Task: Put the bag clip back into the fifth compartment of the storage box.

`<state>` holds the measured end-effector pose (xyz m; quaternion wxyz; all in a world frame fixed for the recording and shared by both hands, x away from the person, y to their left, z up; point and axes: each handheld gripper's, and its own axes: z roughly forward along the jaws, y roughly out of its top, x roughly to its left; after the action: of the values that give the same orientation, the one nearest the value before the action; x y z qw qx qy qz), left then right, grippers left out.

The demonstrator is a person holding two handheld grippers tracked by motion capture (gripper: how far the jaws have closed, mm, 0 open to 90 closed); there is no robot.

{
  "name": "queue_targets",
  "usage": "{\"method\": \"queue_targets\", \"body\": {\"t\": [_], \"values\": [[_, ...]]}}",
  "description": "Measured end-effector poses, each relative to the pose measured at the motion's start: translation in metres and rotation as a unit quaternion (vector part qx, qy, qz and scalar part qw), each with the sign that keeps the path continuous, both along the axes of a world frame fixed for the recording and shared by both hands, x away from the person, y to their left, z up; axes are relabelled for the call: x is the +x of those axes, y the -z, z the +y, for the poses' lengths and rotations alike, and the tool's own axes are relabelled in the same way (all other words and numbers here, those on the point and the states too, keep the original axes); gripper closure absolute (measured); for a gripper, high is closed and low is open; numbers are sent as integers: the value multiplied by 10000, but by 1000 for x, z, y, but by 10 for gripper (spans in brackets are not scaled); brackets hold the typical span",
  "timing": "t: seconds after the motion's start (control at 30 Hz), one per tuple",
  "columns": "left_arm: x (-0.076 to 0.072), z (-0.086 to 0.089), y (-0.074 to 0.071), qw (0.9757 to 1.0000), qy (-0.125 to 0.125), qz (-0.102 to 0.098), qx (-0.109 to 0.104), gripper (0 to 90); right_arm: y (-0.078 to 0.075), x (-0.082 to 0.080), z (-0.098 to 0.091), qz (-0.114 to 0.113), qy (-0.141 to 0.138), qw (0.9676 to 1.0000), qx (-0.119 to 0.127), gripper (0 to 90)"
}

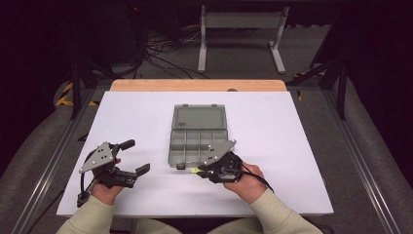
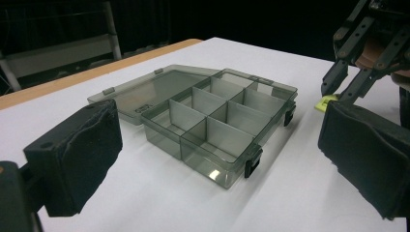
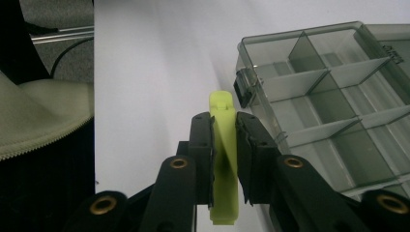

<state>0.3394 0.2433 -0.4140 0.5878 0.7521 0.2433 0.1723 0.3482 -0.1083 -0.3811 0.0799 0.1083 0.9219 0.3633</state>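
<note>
Right hand-held gripper [image 3: 224, 145] has its jaws pinched tight on a small yellow-green clip [image 3: 224, 159], gripped at the middle and sticking out past the pads, just beside the organiser's near corner latch. Over on the white table [image 1: 292, 126], the grey compartment box [image 1: 198, 139] lies with its lid flung flat open. Left hand-held gripper [image 1: 134, 158] hovers well apart from it, jaws wide, nothing between them.
</note>
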Motion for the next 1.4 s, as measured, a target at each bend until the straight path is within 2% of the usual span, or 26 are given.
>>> {"method": "queue_targets", "body": {"t": [0.43, 0.83, 1.4], "values": [[0, 1, 0, 10000, 6, 19, -8, 26, -14, 13, 8, -62, 72, 9997, 244, 778], [1, 1, 0, 10000, 14, 0, 14, 26, -22, 35, 30, -153, 216, 9995, 192, 778], [2, 1, 1, 10000, 22, 20, 18, 26, -19, 57, 50, -120, 396, 9990, 154, 778]]}}
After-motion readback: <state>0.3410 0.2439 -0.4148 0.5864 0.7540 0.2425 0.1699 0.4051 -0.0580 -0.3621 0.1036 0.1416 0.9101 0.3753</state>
